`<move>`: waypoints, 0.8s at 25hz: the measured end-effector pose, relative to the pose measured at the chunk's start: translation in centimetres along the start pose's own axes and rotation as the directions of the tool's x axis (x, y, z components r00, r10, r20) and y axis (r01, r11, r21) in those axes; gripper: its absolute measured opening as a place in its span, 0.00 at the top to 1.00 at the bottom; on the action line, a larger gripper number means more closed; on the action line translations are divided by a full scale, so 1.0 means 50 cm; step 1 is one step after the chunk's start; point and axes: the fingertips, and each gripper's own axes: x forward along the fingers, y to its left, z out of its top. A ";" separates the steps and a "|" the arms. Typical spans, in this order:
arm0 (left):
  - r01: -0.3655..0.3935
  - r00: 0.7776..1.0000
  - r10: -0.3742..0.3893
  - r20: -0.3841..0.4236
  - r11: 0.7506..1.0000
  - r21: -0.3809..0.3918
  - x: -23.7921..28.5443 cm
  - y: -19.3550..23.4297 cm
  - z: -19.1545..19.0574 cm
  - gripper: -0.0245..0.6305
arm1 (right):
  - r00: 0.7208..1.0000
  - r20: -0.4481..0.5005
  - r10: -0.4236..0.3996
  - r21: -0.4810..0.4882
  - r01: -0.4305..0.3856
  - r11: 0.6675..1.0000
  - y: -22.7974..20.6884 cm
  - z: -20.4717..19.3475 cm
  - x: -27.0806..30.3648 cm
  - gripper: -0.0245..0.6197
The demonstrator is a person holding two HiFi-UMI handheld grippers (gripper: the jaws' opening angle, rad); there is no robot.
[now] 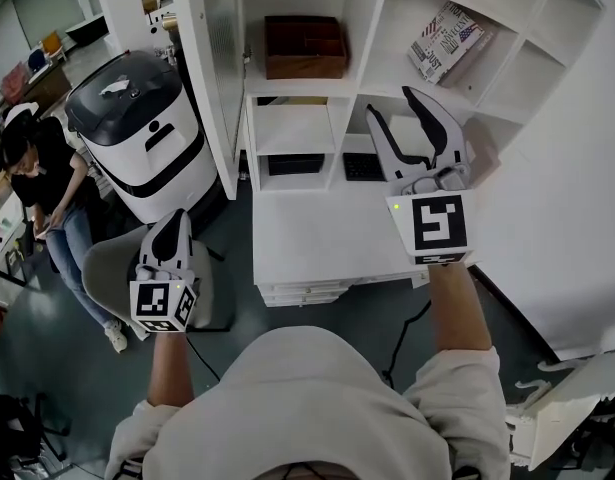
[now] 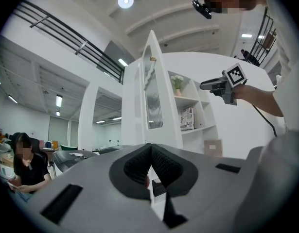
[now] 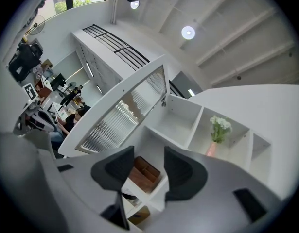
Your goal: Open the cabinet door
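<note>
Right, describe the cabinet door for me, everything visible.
The cabinet door is a tall white-framed panel with a ribbed, translucent glass insert. The frame looks like painted wood or laminate. It stands upright and swung wide open, sticking out from the left side of the white shelf unit as the head view shows it, so the compartments are exposed. Apart from that unit, nothing in view touches it.
</note>
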 end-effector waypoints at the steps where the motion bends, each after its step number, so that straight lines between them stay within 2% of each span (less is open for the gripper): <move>1: 0.003 1.000 -0.003 0.001 1.000 0.001 0.004 -0.002 0.001 0.97 | 1.000 -0.005 -0.003 0.006 0.003 1.000 -0.002 -0.007 -0.003 0.65; 10: 0.018 1.000 -0.018 0.003 1.000 0.013 0.023 -0.015 0.001 0.97 | 0.999 -0.030 -0.014 0.096 0.017 0.995 0.007 -0.077 -0.031 0.67; 20: 0.026 0.999 -0.026 -0.020 0.999 0.018 0.039 -0.022 -0.014 0.97 | 0.997 -0.078 0.005 0.221 0.013 0.975 0.052 -0.172 -0.059 0.70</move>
